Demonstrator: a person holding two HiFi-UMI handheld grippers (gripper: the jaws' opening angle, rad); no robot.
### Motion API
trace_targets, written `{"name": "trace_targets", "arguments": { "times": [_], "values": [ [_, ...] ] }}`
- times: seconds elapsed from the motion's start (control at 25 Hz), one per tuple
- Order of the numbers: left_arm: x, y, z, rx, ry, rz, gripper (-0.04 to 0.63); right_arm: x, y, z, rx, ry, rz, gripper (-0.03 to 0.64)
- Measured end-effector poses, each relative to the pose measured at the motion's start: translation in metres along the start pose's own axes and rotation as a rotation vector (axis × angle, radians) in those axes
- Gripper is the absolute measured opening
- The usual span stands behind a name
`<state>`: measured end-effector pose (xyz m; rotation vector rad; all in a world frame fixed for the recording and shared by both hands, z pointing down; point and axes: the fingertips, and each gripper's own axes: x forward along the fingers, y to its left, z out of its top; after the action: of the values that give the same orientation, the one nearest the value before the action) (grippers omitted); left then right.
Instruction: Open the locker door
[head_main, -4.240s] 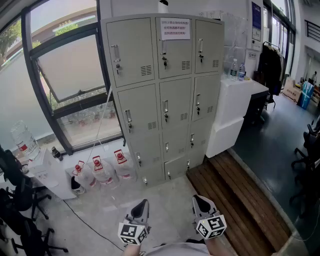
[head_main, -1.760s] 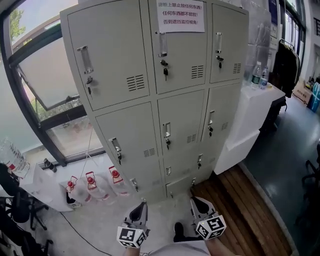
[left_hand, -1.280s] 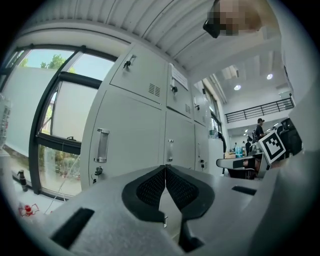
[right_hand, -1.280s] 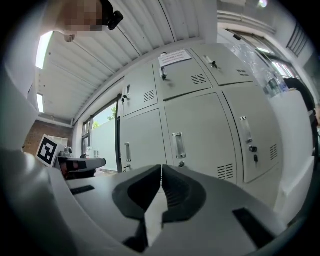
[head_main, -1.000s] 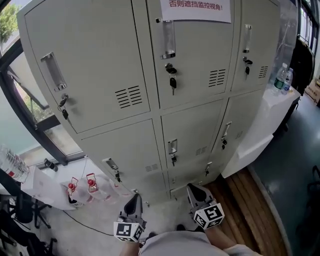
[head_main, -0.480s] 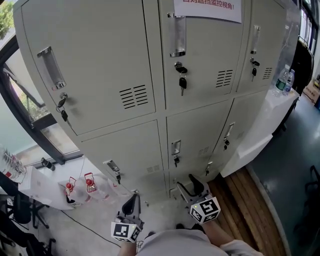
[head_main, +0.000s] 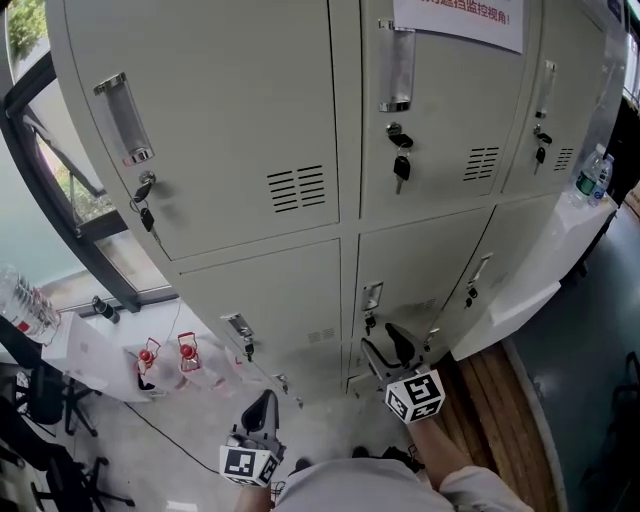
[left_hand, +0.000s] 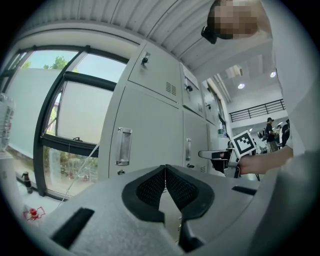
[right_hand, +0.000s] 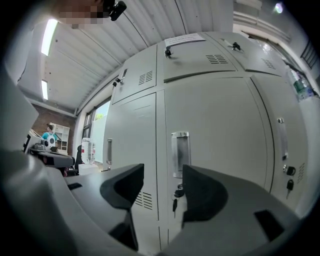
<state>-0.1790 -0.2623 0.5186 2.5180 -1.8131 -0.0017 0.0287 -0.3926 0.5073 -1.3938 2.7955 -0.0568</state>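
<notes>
**A:** Two grippers in view, so which one is doing the work?

**B:** By my reading, the right gripper (head_main: 386, 346). It is raised in front of the middle locker door (head_main: 425, 262) in the second row, close to it but not touching. Its fingers stand wide apart with nothing between them. In the right gripper view the door's metal handle (right_hand: 180, 154) sits in the gap just above the fingertips, and the key (right_hand: 175, 200) hangs right below it.

**A:** So it's lined up on the handle?

**B:** That's my guess. The fingers look spread so they can pass either side of the handle and close on it.

**A:** And the other one?

**B:** The left gripper (head_main: 263, 402) hangs low and off to the left, well apart from every door. Its fingers are pressed together on nothing. It is probably parked there to stay out of the door's path.

**A:** How much room is there for the door to swing?

**B:** Handle and key sit at the door's left edge, so I'd judge the hinges are on the right and the left edge comes out first. The floor (head_main: 200, 440) in front is open. The water jugs (head_main: 165, 358) stand off to the left by the window (head_main: 70, 180), and the white table (head_main: 520, 300) is past the right-hand column of lockers. The tightest limit is the person's own body (head_main: 350, 490), which stands close in front. The key also juts out just beneath the handle and could catch a finger.
</notes>
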Motion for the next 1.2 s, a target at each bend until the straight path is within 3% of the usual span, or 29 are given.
{"name": "trace_targets", "arguments": {
  "times": [0.76,1.2],
  "values": [
    [-0.019,0.024,-0.007,0.001,0.032,0.168,0.011,0.069,-0.007,0.009,-0.057,-0.028,0.086,0.213],
    [-0.021,0.023,-0.006,0.013,0.032,0.174,0.011,0.063,-0.001,0.011,-0.034,-0.036,0.097,0.213]
  ]
}}
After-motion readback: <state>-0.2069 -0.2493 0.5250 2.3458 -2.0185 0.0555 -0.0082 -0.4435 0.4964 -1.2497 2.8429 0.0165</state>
